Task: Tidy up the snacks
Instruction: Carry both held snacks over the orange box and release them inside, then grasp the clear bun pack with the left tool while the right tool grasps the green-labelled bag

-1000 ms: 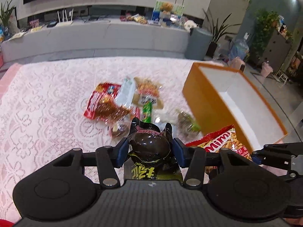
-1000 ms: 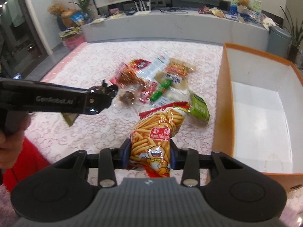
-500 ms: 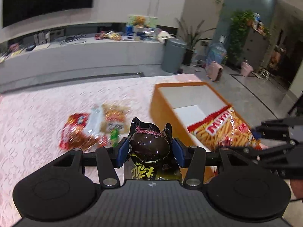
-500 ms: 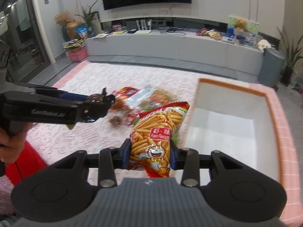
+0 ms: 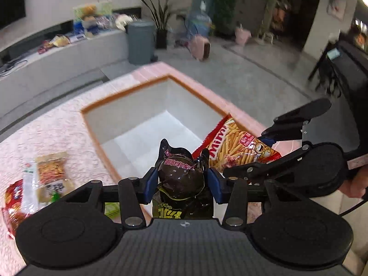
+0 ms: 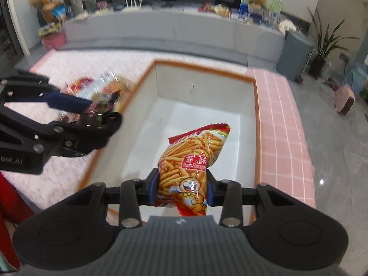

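Note:
A black snack packet (image 5: pixel 181 172) sits between the blue pads of my left gripper (image 5: pixel 182 182), whose jaws are closing on it. It hangs over the near left rim of the orange box (image 5: pixel 128 115) with white inside. My right gripper (image 6: pixel 182 188) is shut on an orange-red bag of shrimp sticks (image 6: pixel 193 151), held above the box's white floor (image 6: pixel 202 87). In the right wrist view, my left gripper (image 6: pixel 103 112) hovers at the box's left wall. The left wrist view shows the right gripper (image 5: pixel 248 154) holding the bag (image 5: pixel 239 142) over the box's right rim.
Several loose snack packets (image 5: pixel 50 172) lie on the lace tablecloth left of the box. A pink tiled table edge (image 6: pixel 280 115) runs along the box's right side. Beyond stand a grey bench (image 6: pixel 161 27), a grey bin (image 6: pixel 294 55) and potted plants.
Both grippers have swung right from the snack pile to the orange box, carrying their packets. The left one has also rolled. The box now fills the middle of both views.

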Tool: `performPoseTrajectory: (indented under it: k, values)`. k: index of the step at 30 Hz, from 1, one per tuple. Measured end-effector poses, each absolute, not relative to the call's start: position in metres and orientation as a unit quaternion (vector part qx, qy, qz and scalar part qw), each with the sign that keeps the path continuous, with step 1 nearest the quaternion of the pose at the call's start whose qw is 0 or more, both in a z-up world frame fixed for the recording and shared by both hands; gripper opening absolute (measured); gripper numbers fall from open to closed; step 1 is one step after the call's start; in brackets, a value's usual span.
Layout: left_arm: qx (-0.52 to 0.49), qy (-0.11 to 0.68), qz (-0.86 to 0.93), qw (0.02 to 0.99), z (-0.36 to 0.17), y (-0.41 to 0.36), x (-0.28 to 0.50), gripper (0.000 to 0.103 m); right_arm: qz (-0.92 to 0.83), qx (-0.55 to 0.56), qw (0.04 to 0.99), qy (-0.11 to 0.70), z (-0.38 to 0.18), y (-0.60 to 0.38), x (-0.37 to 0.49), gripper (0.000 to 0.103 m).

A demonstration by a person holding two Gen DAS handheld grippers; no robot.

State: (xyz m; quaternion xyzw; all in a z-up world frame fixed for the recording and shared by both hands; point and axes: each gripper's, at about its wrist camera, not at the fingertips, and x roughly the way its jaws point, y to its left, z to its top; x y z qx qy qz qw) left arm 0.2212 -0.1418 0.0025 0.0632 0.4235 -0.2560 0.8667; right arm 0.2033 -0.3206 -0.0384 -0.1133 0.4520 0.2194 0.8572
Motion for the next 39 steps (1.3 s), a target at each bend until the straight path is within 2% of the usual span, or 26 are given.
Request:
performPoseTrajectory:
  k: [8, 9, 10, 19, 22, 33, 34, 38, 39]
  values:
    - [0.111, 0.463, -0.260, 0.840, -0.034, -0.163, 0.238, 0.053, 0.231, -0.128, 0.830, 0.491, -0.075, -0.318, 0.225, 0.038]
    - [0.117, 0.462, -0.260, 0.840, -0.035, -0.165, 0.239, 0.042, 0.232, -0.128, 0.827, 0.495, -0.078, -0.317, 0.228, 0.038]
    - [0.126, 0.464, -0.258, 0.838, -0.035, -0.166, 0.240, 0.039, 0.233, -0.128, 0.825, 0.499, -0.081, -0.317, 0.230, 0.038]
    - [0.124, 0.477, -0.254, 0.832, -0.042, -0.163, 0.243, 0.039, 0.237, -0.117, 0.806, 0.529, -0.099, -0.315, 0.251, 0.039]
    - [0.121, 0.474, -0.249, 0.836, -0.038, -0.159, 0.241, 0.047, 0.238, -0.106, 0.800, 0.540, -0.103, -0.315, 0.254, 0.039]
    - [0.110, 0.460, -0.231, 0.850, -0.018, -0.141, 0.227, 0.051, 0.228, -0.106, 0.787, 0.563, -0.106, -0.303, 0.253, 0.040]
    - [0.108, 0.459, -0.230, 0.851, -0.017, -0.140, 0.226, 0.051, 0.225, -0.111, 0.787, 0.564, -0.105, -0.301, 0.253, 0.042]
    - [0.103, 0.453, -0.226, 0.856, -0.012, -0.131, 0.222, 0.052, 0.207, -0.129, 0.795, 0.556, -0.096, -0.297, 0.249, 0.063]
    - [0.101, 0.452, -0.224, 0.858, -0.011, -0.128, 0.220, 0.053, 0.203, -0.130, 0.798, 0.553, -0.093, -0.297, 0.247, 0.065]
